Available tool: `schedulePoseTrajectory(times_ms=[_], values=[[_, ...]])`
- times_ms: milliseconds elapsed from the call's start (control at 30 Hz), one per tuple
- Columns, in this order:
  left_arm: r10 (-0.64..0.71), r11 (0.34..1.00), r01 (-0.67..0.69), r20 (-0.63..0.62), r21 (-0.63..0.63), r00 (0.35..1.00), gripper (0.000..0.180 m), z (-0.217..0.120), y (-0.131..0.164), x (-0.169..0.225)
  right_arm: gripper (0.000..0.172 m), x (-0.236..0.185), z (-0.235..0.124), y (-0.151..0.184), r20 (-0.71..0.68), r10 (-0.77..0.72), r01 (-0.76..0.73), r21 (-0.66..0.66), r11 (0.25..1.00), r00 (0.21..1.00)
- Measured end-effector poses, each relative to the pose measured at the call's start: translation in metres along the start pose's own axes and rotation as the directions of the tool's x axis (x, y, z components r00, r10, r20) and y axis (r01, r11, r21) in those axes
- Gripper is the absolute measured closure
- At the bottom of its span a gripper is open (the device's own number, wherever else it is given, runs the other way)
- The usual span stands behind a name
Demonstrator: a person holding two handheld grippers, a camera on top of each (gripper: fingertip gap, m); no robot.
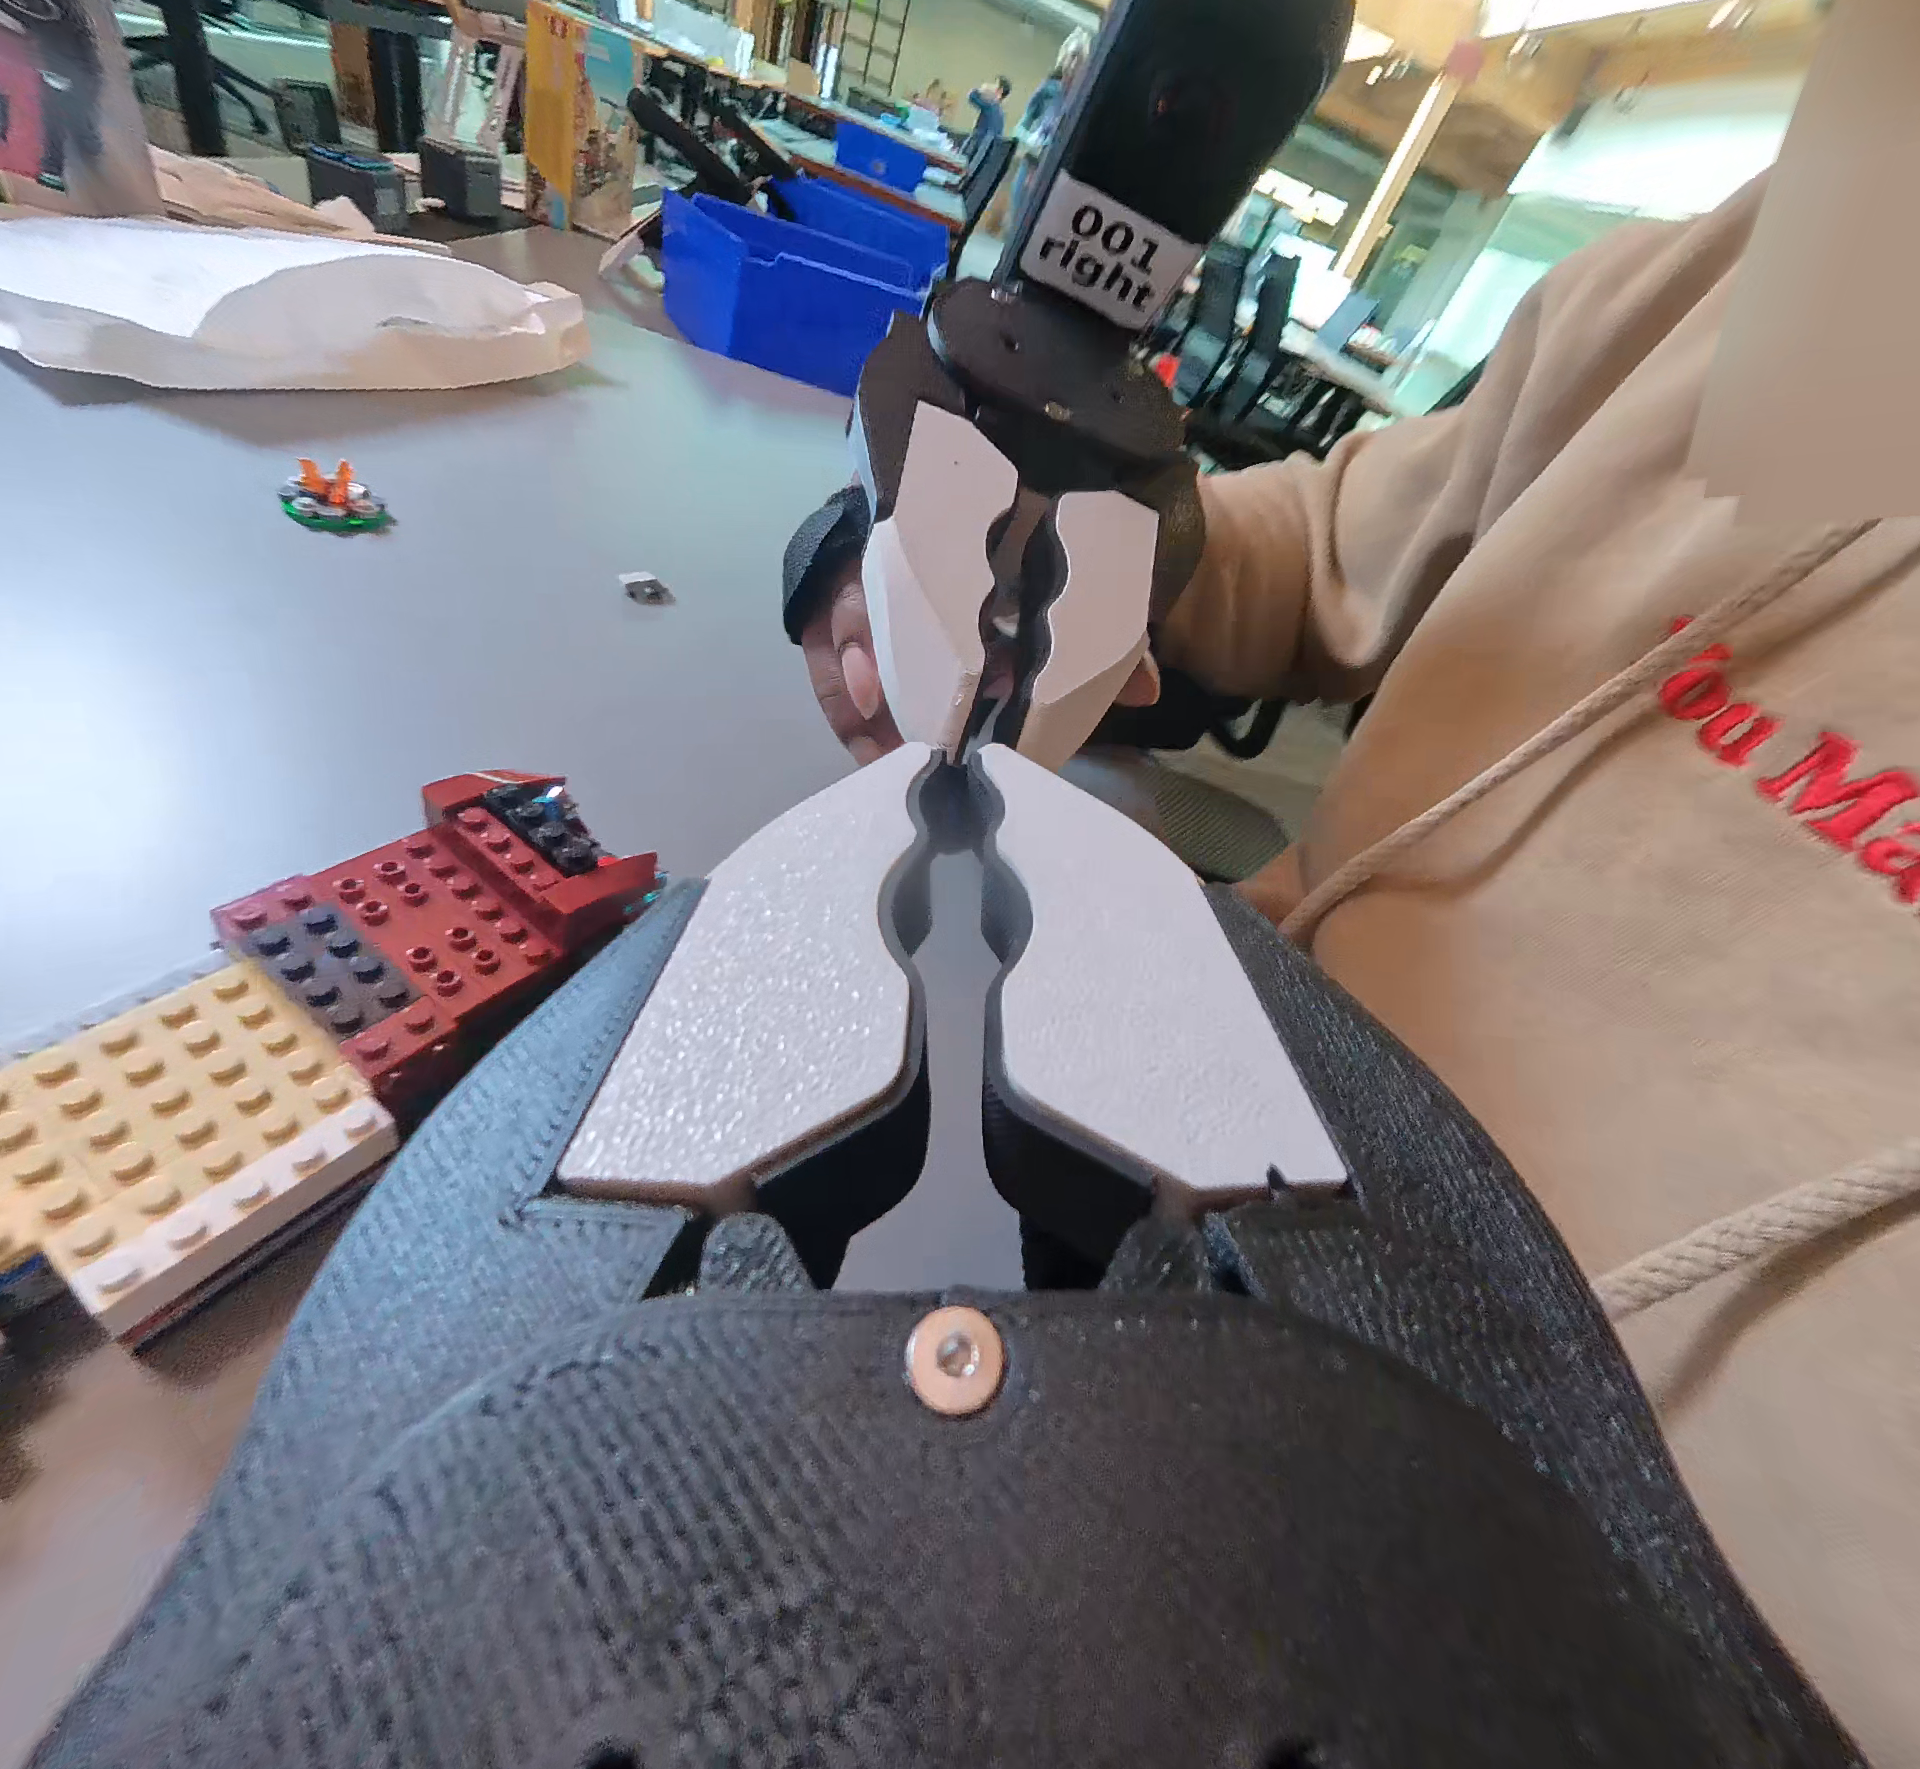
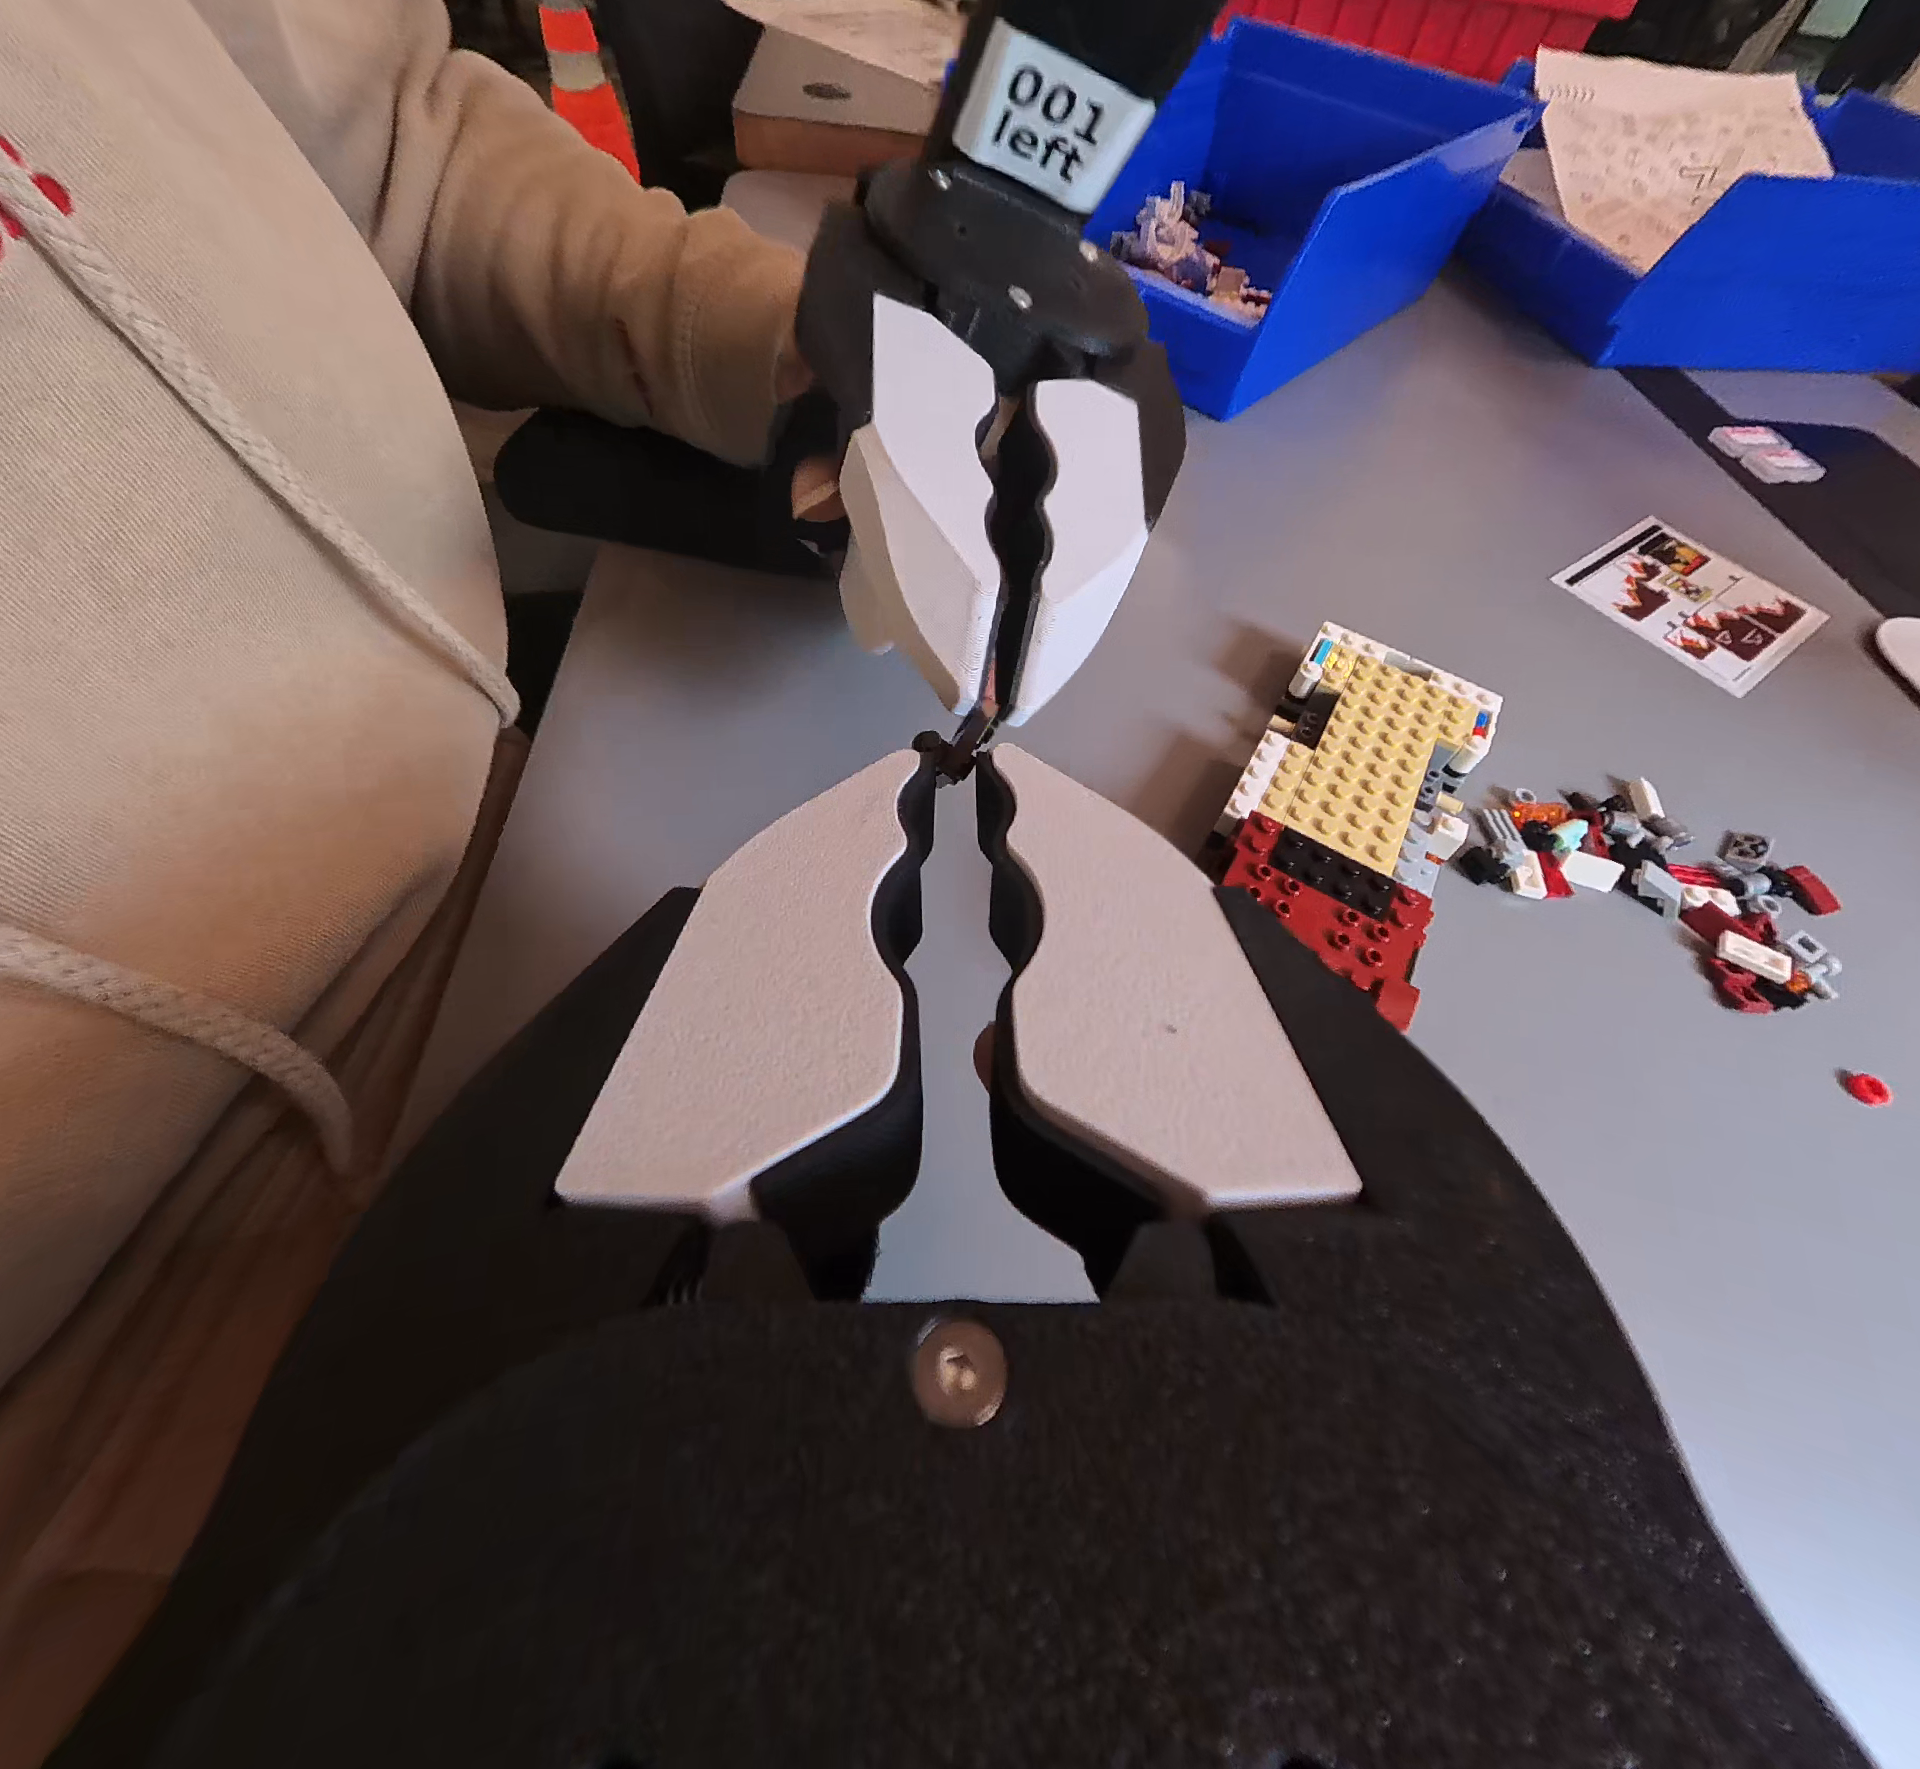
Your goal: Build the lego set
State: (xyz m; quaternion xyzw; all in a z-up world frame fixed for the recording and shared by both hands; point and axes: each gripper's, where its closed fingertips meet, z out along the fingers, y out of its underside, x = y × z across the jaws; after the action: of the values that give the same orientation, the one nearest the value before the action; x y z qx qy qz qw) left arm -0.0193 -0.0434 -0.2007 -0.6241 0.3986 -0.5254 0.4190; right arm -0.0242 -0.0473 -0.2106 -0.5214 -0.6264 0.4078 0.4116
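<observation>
1. My two grippers meet tip to tip above the grey table [image 2: 1351, 493]. The right gripper [image 2: 958, 769] is nearly closed, its tips pinching a small black piece [image 2: 961, 751]. The left gripper [image 1: 948, 763] is almost closed on the same piece's other end.
2. I judge that piece light, rigid and slick plastic, too thin for a deep bite; I'd grip its flat faces squarely.
3. Just beside the grippers lies a tan and dark red brick build [image 2: 1351, 815].
4. Only the right wrist view shows the loose parts pile [image 2: 1652, 867], instruction sheet [image 2: 1688, 602] and blue bins [image 2: 1299, 192]; only the left shows a small green and orange model [image 1: 332, 498].
</observation>
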Motion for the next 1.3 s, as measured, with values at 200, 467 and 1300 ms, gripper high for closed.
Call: schedulePoseTrajectory(times_ms=[200, 467, 1300], values=[[-0.257, 0.952, 0.28, -0.173, 0.124, 0.951, 0.177, -0.006, -0.018, 0.003, 0.154, 0.0, -0.007, -0.015, -0.049, -0.111, 0.115, 0.082, 0.99, 0.993], [-0.422, 0.868, 0.481, -0.323, 0.128, 0.847, 0.177, -0.005, -0.022, 0.006, 0.142, 0.004, -0.001, -0.019, -0.183, -0.347, 0.359, 0.033, 0.933, 0.92], [-0.389, 0.913, 0.387, -0.009, 0.132, 0.921, 0.163, -0.006, -0.007, -0.035, 0.155, 0.037, -0.006, 0.0, -0.269, -0.199, 0.187, -0.072, 0.98, 0.942]])
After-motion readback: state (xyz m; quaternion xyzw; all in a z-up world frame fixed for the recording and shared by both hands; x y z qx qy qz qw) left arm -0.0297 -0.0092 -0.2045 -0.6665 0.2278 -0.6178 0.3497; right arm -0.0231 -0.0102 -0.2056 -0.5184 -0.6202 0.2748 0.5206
